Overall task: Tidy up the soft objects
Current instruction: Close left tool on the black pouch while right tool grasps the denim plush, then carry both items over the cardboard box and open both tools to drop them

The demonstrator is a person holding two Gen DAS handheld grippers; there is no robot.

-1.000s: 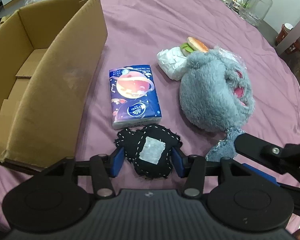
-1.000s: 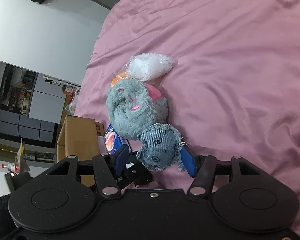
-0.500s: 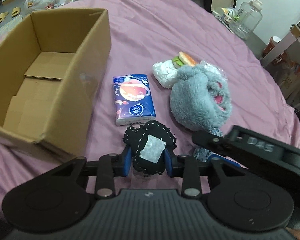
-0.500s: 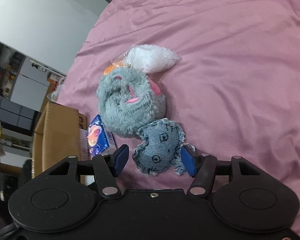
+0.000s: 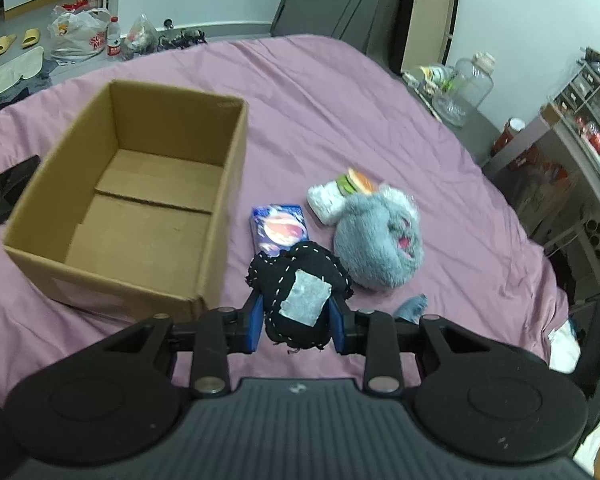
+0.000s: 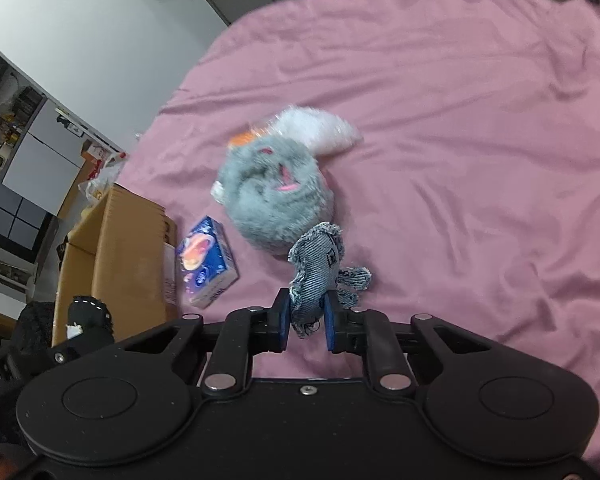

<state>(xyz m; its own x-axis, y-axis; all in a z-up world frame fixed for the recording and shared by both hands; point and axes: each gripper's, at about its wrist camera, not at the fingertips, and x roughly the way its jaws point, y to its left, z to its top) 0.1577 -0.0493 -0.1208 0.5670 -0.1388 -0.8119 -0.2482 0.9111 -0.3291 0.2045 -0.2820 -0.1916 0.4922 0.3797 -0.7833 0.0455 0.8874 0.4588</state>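
Both tools have come up off the bed since a second ago, each with its catch. My left tool (image 5: 296, 326) is clamped on the black patch toy (image 5: 300, 288), lifted clear of the sheet; my right tool (image 6: 305, 326) is pinched on the denim toy (image 6: 318, 264), which dangles just in front of the grey plush (image 6: 274, 200). The box (image 5: 224, 208) stands open and looks empty. It lies left of and beyond my left tool, long axis running away from me, near wall just beside the black toy. The left hand is much the nearer, so I'd drop that one first. The tissue pack (image 5: 280, 230) and plush remain on the bed, right of the box.
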